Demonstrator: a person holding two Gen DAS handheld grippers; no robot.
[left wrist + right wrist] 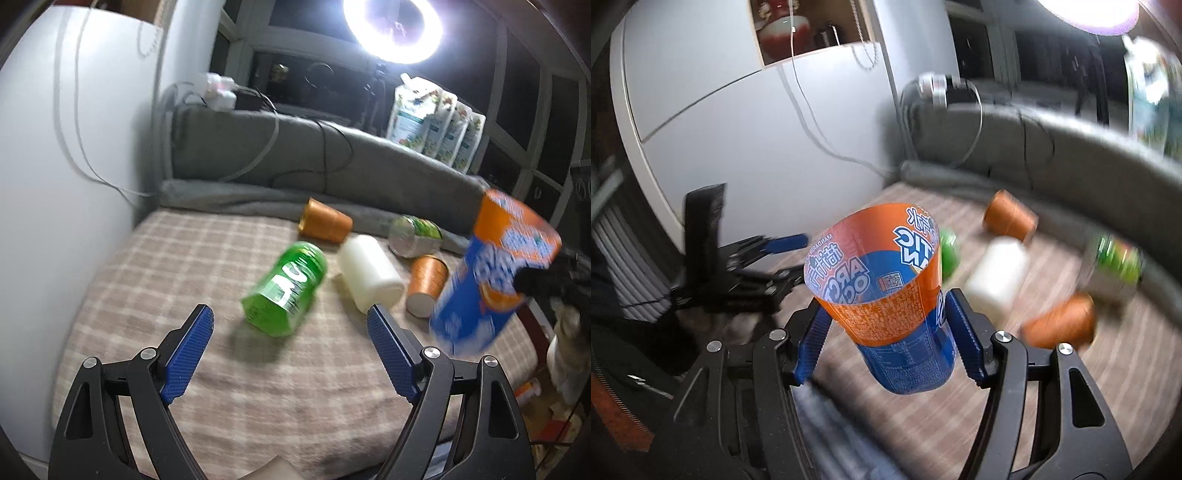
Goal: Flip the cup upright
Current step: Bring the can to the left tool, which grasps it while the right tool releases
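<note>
In the left wrist view, the left claw (290, 321) stood wide apart, holding nothing, above a checked blanket (155, 266) on what looked like a bed. Ahead of it lay a green bottle (286, 288) on its side, just beside a white bottle (369, 273), with two orange cups (325, 221) tipped over nearby. At the right, the blue and orange cup (495, 273) hung tilted above the blanket, blurred. In the right wrist view, the right claw (886, 332) was closed on that cup (882, 291), its blue pads (964, 332) pressed against both sides, the open mouth facing up and away from the camera. The left claw (783, 242) showed beyond it to the left.
</note>
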